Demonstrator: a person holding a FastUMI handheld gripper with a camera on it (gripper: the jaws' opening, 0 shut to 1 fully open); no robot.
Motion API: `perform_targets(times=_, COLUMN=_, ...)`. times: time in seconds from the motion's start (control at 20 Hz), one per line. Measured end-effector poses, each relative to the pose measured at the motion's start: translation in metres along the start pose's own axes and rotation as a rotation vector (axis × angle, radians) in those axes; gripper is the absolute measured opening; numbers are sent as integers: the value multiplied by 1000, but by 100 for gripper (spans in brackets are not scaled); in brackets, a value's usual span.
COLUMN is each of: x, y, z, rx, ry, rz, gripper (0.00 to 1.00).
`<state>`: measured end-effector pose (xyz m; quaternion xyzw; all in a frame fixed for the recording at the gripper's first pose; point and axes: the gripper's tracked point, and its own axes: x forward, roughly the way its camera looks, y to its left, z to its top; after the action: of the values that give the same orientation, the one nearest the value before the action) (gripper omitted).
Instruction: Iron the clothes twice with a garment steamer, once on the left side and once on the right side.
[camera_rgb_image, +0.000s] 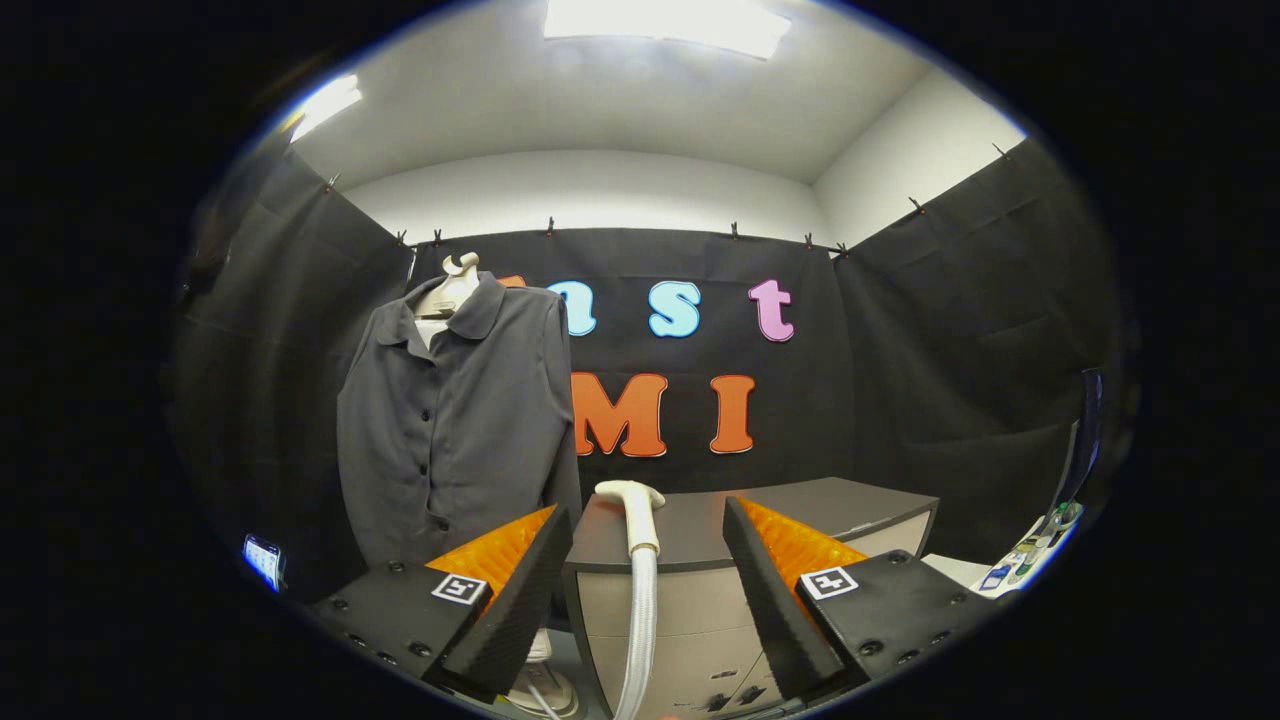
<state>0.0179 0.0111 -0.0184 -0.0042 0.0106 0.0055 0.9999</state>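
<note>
Black-draped booth. Steamer (632, 520) stands between spread, empty jaws of gripper (648, 560), against bench (700, 520); likely light, rigid neck, stiff hose: grip neck. Shirt (455, 420) far left, limp.

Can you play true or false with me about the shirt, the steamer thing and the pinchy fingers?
1. The dark shirt hangs on a hanger, off to the left of the fingers. True.
2. The gripper is squeezing the steamer head. False: the fingers are spread wide open, and the steamer head stands in the gap between them, untouched by either finger.
3. A pale ribbed hose runs down from the steamer head. True.
4. The steamer head is pressed against the shirt. False: it stands apart from the shirt, in front of the grey cabinet.
5. The shirt is lying folded on the cabinet. False: it hangs upright beside the cabinet, buttoned down the front.
</note>
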Motion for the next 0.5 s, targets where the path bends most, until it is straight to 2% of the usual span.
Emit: perform_targets(times=0.5, x=-3, y=0, z=2, rx=-1, ry=-9, rz=-1, gripper=98)
